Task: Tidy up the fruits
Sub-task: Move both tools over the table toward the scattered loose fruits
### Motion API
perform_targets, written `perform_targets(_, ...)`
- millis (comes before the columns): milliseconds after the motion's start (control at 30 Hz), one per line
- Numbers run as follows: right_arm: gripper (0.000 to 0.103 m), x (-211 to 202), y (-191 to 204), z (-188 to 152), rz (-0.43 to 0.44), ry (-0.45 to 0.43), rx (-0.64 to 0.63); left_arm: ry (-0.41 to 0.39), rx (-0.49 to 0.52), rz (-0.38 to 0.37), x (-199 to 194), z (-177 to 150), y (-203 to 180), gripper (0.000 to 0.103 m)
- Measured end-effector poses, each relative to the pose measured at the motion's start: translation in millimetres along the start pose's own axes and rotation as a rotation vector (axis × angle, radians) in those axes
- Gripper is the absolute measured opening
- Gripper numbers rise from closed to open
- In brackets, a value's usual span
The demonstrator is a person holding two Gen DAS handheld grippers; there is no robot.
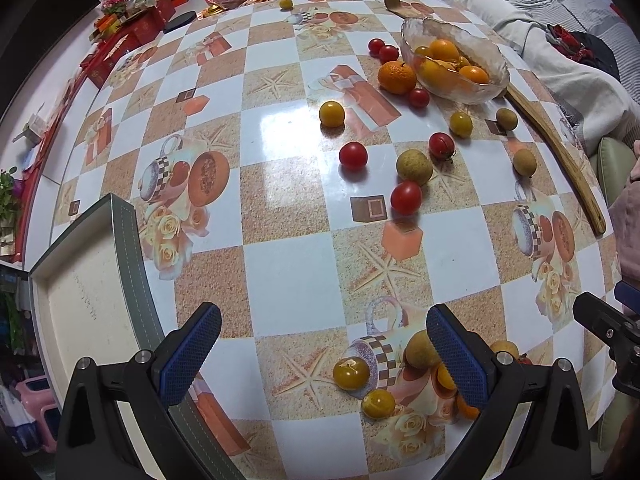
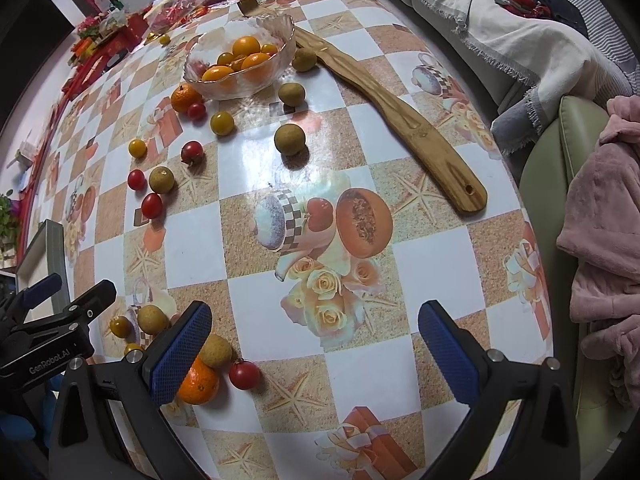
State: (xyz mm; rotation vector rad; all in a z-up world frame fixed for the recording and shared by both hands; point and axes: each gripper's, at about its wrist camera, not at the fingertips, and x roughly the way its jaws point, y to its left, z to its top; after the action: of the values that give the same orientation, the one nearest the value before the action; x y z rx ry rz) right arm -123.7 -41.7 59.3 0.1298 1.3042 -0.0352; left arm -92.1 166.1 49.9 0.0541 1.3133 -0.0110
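1. Fruits lie scattered over the table (image 2: 360, 364), which wears a checked cloth printed with cups, roses and starfish: red cherry tomatoes (image 1: 353, 155), yellow ones (image 1: 331, 113), brown longans (image 1: 414, 166) and a tangerine (image 1: 397, 77).
2. The tangerine touches a glass bowl (image 1: 496, 56) at the far side, which holds orange and yellow fruit.
3. A long wooden spatula (image 2: 404, 116) lies just beside the bowl, running toward the table's right edge.
4. A near cluster holds another tangerine (image 2: 200, 384), a longan (image 2: 218, 350) and a red tomato (image 2: 244, 374), close together.
5. The left gripper (image 1: 324, 356) hovers near this cluster, fingers (image 1: 188, 356) spread wide, holding nothing.
6. The right gripper (image 2: 314, 354) likewise has its fingers (image 2: 448, 352) spread and empty.
7. An empty grey-rimmed tray (image 1: 128, 240) sits at the table's left edge.
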Motion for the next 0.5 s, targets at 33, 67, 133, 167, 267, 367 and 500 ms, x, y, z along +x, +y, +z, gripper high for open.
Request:
perform_targets(33, 0.103, 0, -1, 1, 0.004, -0.001, 0.001, -0.001, 0.001, 0.000, 0, 1, -1, 0.103)
perform_targets(67, 0.103, 1, -2, 2, 0.006, -0.001, 0.001, -0.003, 0.002, 0.001, 0, 2, -1, 0.103)
perform_targets(133, 0.103, 1, -3, 5, 0.008, -0.002, 0.002, -0.007, 0.003, 0.003, 1, 5, -3, 0.103)
perform_targets(167, 0.103, 2, -3, 6, 0.009, -0.004, 0.001, -0.009, 0.001, 0.003, 2, 7, -4, 0.103)
perform_targets(267, 0.103, 3, -4, 11, 0.010, -0.007, -0.004, -0.018, 0.002, 0.003, 4, 13, -6, 0.103)
perform_targets(367, 0.103, 7, -3, 17, 0.017, -0.004, -0.011, -0.025, 0.012, 0.008, 8, 18, -11, 0.103)
perform_targets(500, 0.103, 12, -3, 29, 0.025, -0.007, -0.026, -0.044, 0.030, 0.020, 13, 26, -21, 0.103)
